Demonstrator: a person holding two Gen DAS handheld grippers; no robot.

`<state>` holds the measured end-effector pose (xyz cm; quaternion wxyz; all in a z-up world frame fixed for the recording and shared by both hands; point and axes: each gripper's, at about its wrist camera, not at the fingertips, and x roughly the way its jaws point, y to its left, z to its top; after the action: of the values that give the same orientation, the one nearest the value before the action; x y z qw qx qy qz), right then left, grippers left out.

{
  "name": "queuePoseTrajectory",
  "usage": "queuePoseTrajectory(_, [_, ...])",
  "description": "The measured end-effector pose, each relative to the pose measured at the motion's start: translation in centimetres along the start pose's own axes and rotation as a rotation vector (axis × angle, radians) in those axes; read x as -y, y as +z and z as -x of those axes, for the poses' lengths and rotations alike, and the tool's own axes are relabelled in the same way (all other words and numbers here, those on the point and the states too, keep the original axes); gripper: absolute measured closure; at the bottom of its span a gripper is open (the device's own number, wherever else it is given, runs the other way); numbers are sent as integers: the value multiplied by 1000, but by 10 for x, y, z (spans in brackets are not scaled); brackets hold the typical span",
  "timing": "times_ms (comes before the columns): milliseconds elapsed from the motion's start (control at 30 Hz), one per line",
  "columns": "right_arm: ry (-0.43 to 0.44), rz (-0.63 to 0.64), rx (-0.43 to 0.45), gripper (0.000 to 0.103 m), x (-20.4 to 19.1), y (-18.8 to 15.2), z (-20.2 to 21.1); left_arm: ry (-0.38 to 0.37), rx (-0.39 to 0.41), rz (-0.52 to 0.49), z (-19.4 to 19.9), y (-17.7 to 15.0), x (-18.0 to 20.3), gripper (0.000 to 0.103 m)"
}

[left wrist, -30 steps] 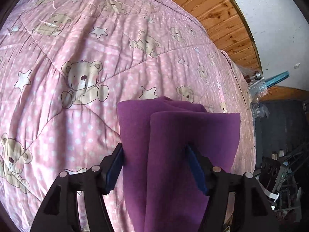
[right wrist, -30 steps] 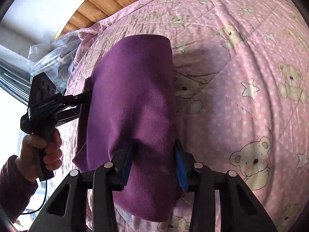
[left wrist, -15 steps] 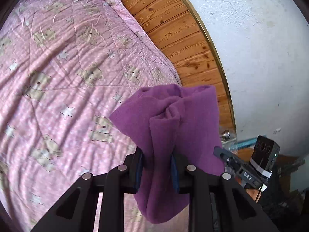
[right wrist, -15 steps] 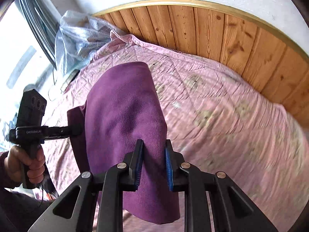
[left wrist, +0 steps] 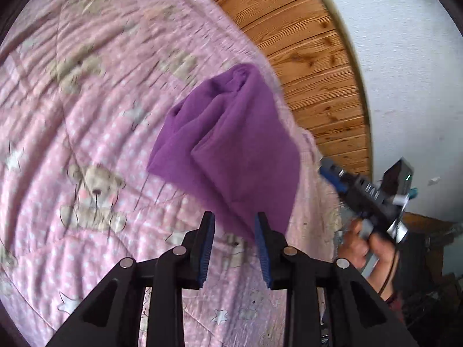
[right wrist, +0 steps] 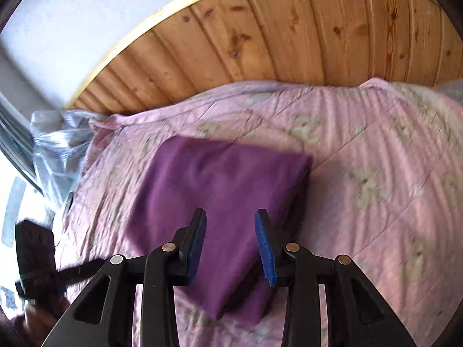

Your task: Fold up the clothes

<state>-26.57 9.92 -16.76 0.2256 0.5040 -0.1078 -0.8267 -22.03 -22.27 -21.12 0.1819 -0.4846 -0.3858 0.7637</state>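
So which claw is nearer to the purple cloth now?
Left, probably. The left claw is open with a corner of the purple cloth at its fingertips; the right claw, also open, hovers beside it, quilt showing between.

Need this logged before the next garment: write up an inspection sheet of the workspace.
Surface: pink quilt with bear and star print, covering the bed; blurred by motion.
Job's things: purple cloth, folded, lying on the quilt.
Clutter: clear plastic bag at the quilt's far left corner.
Grippers: left gripper open, jaws apart around the cloth's near corner; right gripper open, jaws apart above the cloth.
Cables: dark cable below the hand holding the right gripper.
Surroundings: wood panelling behind the bed, white wall above it; dim items at the far right of the left view, too unclear to name.
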Motion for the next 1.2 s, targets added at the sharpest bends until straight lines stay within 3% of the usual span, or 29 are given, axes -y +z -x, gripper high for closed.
queuePoseTrajectory(67, [-11, -18, -70, 68, 3, -26, -26, -28, -3, -50, -9, 22, 0, 71])
queuePoseTrajectory(100, [-65, -53, -115, 69, 14, -39, -44, -23, -7, -71, -19, 33, -2, 71])
queuePoseTrajectory(200, [-60, -169, -98, 68, 40, -39, -39, 181, -89, -143, -56, 51, -15, 71])
queuePoseTrajectory(233, [-79, -177, -75, 66, 42, -33, -29, 193, -114, -135, -60, 51, -21, 71])
queuePoseTrajectory(300, [-101, -151, 24, 43, 44, -16, -8, 169, -110, -167, -51, 54, -13, 71])
queuePoseTrajectory(367, [-118, -152, 38, 38, 54, 1, -14, 157, -66, -218, -37, 57, 1, 66])
queuePoseTrajectory(433, [-74, -185, -30, 38, 67, 20, -45, 183, -38, -236, -36, 58, 4, 54])
queuePoseTrajectory(467, [-59, -196, -77, 45, 72, 28, -62, 208, -59, -238, -43, 58, 1, 54])
queuePoseTrajectory(500, [-48, -181, -110, 63, 72, 36, -75, 235, -90, -239, -53, 57, -3, 54])
queuePoseTrajectory(533, [-43, -141, -110, 67, 65, 47, -79, 248, -114, -232, -60, 55, -8, 54])
queuePoseTrajectory(567, [-74, -78, -101, 76, 53, 58, -77, 232, -128, -220, -63, 51, -11, 54])
queuePoseTrajectory(600, [-96, -23, -87, 79, 40, 70, -72, 211, -136, -208, -64, 46, -11, 54])
queuePoseTrajectory(667, [-131, 52, -67, 80, 27, 85, -70, 160, -165, -211, -67, 31, -4, 55])
queuePoseTrajectory(733, [-210, 102, -109, 83, 28, 88, -80, 171, -173, -262, -69, 20, 5, 55])
queuePoseTrajectory(833, [-230, 65, -136, 67, 42, 79, -82, 173, -158, -217, -67, 21, -8, 55])
queuePoseTrajectory(933, [-341, 32, -11, 61, 41, 73, -41, 168, -194, -233, -63, 22, -6, 55])
queuePoseTrajectory(1000, [-231, 29, 86, 61, 23, 60, -8, 150, -199, -260, -53, 24, 2, 55])
queuePoseTrajectory(1100, [-147, 141, -28, 64, -9, 38, -24, 31, -88, -240, -19, 34, 10, 55])
queuePoseTrajectory(1167, [-260, 159, -196, 63, 0, 12, -60, -46, 2, -212, -1, 47, 12, 55])
queuePoseTrajectory(1200, [-265, 156, -164, 62, 2, 6, -57, -53, 33, -199, 3, 56, 14, 55])
